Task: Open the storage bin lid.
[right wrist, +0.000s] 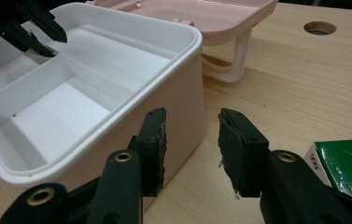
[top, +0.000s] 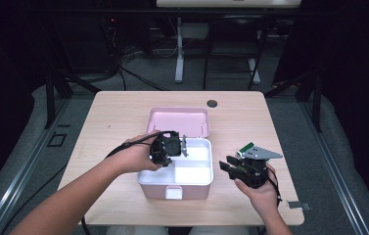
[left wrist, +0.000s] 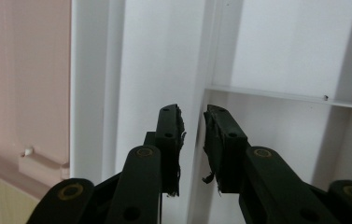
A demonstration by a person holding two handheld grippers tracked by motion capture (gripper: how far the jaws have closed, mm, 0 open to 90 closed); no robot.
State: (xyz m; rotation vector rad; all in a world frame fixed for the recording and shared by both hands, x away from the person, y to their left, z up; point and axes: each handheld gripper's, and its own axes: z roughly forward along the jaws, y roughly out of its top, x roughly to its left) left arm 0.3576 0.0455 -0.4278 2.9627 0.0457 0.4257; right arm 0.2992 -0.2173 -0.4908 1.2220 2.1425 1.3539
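while our left hand-held gripper [top: 184, 145] hovers unclenched over the glossy white partitioned box [top: 194, 178], our right hand-held gripper [top: 227, 165] gapes empty above the woodgrain worktop [top: 113, 112].

The right gripper [right wrist: 190, 149] stands with its two black jaws apart and nothing between them, low over the wooden table [right wrist: 276, 84]. To the left is the open box [right wrist: 178, 100], pink outside, with a white tray of compartments. The pink lid [right wrist: 220, 16] lies open behind it. The left gripper [right wrist: 47, 37] reaches over the far left compartment. A green carton [right wrist: 346, 163] is near right.
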